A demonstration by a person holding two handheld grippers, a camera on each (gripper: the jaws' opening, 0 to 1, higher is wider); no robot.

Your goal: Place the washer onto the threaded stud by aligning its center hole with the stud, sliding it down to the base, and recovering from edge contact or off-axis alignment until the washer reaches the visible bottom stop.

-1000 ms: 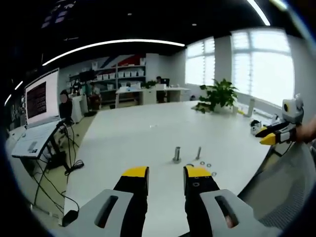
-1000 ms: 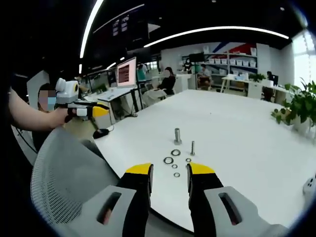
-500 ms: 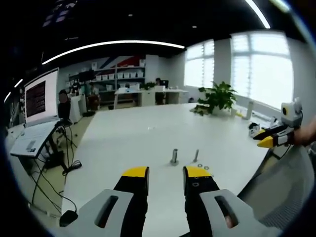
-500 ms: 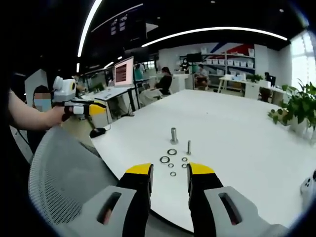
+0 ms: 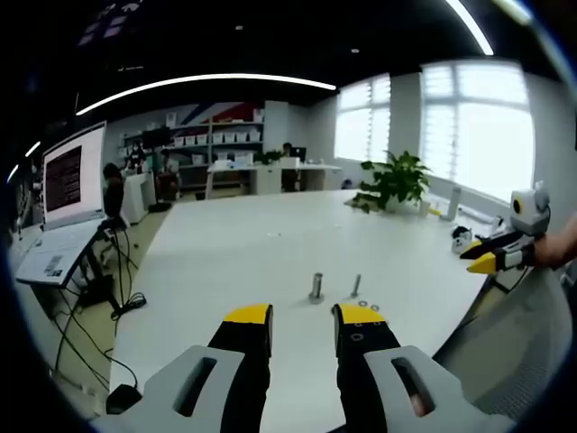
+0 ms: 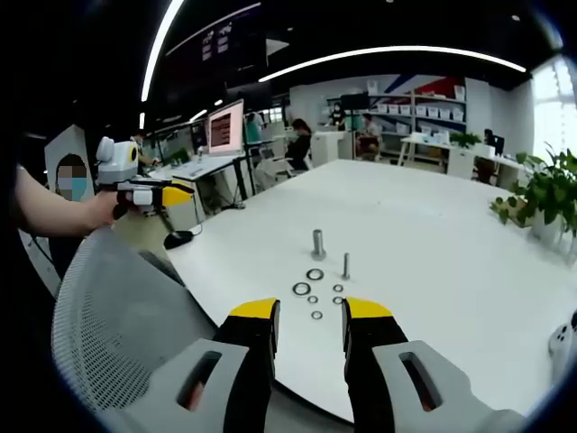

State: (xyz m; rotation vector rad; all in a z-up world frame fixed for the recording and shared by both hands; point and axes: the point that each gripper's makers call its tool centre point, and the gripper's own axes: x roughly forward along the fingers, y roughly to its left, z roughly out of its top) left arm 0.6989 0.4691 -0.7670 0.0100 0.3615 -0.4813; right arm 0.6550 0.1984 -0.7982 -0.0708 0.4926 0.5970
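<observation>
While the left gripper view hides most washers behind its jaw, the right gripper view shows several flat metal ring washers [image 6: 302,289] lying loose before two upright threaded steel studs [image 6: 318,244] on the smooth white table [image 6: 433,234]. Both the right gripper [image 6: 310,309] and left gripper [image 5: 302,315] hang parted and empty above the near edge, beside a grey mesh chair back [image 6: 117,316].

Bright office: white table [image 5: 261,244], large windows [image 5: 478,135], shelving [image 6: 433,113].
</observation>
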